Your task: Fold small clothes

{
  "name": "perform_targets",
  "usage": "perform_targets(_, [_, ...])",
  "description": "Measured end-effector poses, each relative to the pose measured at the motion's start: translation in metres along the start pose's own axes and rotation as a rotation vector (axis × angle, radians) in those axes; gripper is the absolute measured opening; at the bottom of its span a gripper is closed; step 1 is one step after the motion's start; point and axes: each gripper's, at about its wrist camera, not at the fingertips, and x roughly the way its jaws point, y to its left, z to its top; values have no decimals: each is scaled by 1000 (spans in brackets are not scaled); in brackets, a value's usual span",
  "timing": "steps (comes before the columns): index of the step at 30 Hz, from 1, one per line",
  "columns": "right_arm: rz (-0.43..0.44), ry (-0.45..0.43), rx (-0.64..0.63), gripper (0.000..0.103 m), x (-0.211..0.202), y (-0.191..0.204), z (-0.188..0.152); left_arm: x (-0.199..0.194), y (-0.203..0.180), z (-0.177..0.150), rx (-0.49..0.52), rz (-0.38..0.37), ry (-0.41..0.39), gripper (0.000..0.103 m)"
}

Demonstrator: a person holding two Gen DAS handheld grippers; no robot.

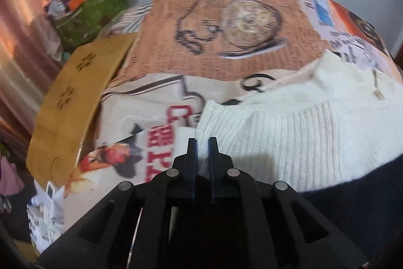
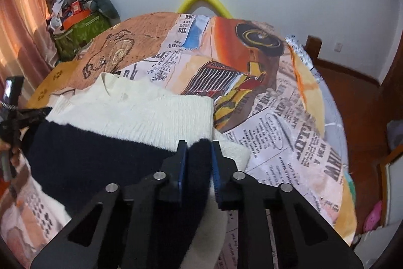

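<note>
Because folding needs two anchored corners, we find each tool pinched on one side of the same garment, a small knit sweater (image 2: 131,112) with a cream upper part and a dark navy lower band (image 2: 100,155), which lies flat on the round tabletop (image 2: 289,122) under a collage-print cloth. We take the sweater as the landmark. Its neck opening points toward the far wall, and its navy hem lies nearest the tools. Just beyond its left edge a tan cardboard sheet (image 1: 70,102) rests on the tabletop; behind that stands a green bag (image 2: 80,34) heaped with clutter. A yellow chair back (image 2: 201,1) rises past the sweater's neck end.

The left tool (image 1: 202,145) has its jaws drawn nearly together at the sweater's left corner, where cream ribbing meets the cloth. White fabric shows between them, so we judge it gripped, though blur in this view leaves some doubt. The right tool (image 2: 199,150) is closed on the navy hem at the sweater's right corner, with dark knit bunched plainly between the blue pads (image 2: 181,168).

Both tools point steeply downward and forward along the garment, set roughly parallel. Such a pose suits lifting the hem toward the neck. In the right wrist view the left tool appears at the sweater's left edge.
</note>
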Motion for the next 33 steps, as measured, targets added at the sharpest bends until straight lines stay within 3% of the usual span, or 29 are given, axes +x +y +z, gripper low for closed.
perform_targets(2, [-19,-1,-19,15,0,2,-4,6,11,-1,-22,48,15,7])
perform_targets(3, [-27,-3,-25,15,0,3,-6,10,11,-1,-19,73,25,1])
perform_targets(4, [-33,-5,-30,15,-1,4,-7,16,13,-4,-1,153,47,1])
perform_targets(5, [-43,-9,-34,15,-3,5,-8,20,14,-7,16,181,58,1])
perform_targets(8, [-35,-19,-26,18,-12,4,-8,13,33,-14,-17,107,64,2])
perform_targets(11, [-36,-29,-24,28,-25,4,-8,-15,51,-18,-55,31,18,7])
perform_targets(18, [-24,-114,-104,50,-62,36,2,-77,55,-18,-5,-29,-76,34])
perform_targets(23, [41,-128,-161,55,-60,74,12,-112,31,-19,50,-138,-128,54])
perform_targets(25, [60,-119,-183,63,-50,91,13,-117,15,-19,82,-174,-134,62])
perform_targets(29, [103,-73,-231,65,-22,126,10,-110,-15,-21,118,-233,-116,71])
perform_targets(33, [120,5,-266,65,7,146,2,-83,-36,-27,138,-225,-72,81])
